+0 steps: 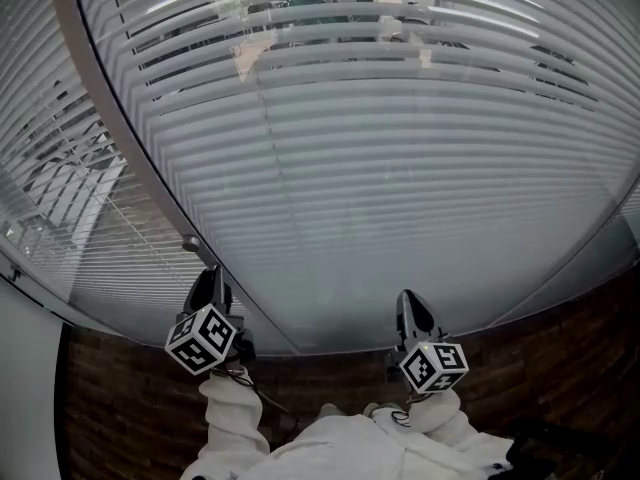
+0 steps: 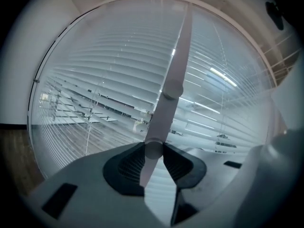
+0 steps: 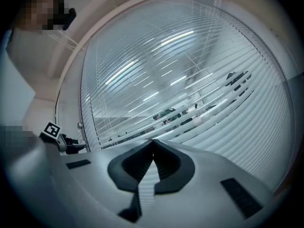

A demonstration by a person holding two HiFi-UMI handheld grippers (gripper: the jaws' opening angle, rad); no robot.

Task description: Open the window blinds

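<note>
Directly ahead of both hand-held grippers hang the window blinds (image 1: 400, 168), with see-through gaps between the higher slats. My left hand-held gripper (image 2: 153, 148) clamps the tilt wand (image 2: 173, 80), which rises up and away from its jaws. My right hand-held gripper (image 3: 153, 144) has its jaws together, holding nothing.

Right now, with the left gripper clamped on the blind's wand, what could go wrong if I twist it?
1. The left gripper pinches the smooth round wand only near its pad tips, so the wand may slip and spin in the pads instead of turning the slats.
2. The wand leans, with a joint above the grip; a sideways pull could strain it there.
3. The right gripper, shut and empty, points at the slats and could bump them.
</note>
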